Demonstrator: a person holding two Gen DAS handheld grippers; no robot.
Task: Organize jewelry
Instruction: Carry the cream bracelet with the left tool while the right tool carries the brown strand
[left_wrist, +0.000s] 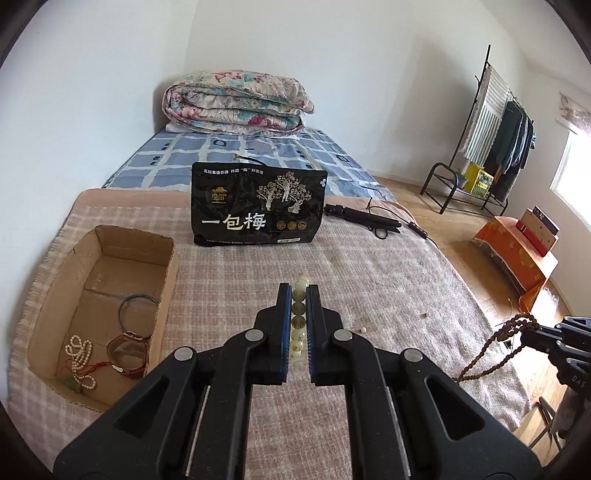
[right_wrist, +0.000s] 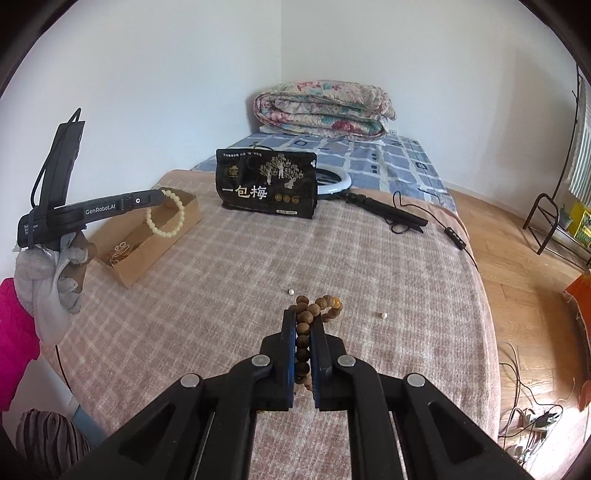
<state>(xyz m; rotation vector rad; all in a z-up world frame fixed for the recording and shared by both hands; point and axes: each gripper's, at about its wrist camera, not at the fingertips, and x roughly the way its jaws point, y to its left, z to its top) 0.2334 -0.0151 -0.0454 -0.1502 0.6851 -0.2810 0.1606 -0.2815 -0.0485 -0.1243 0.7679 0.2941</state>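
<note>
The left gripper (left_wrist: 298, 291) has its fingers nearly closed, clamping a pale bead bracelet (left_wrist: 298, 317) between the pads; the right gripper (right_wrist: 303, 317) grips a brown bead string (right_wrist: 303, 343) the same way, beads bunched past the fingertips; a gloved left hand (right_wrist: 68, 258) holds its handle.

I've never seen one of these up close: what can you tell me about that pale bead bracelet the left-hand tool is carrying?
The pale bead bracelet is a closed loop of round, creamy, slightly glossy beads, jade-like or plastic by look. The left gripper is shut on one side of it, beads lined up between the fingers; the rest hangs freely as a ring. From the right wrist view it dangles in front of the open cardboard box, with only the gripper touching it.
</note>
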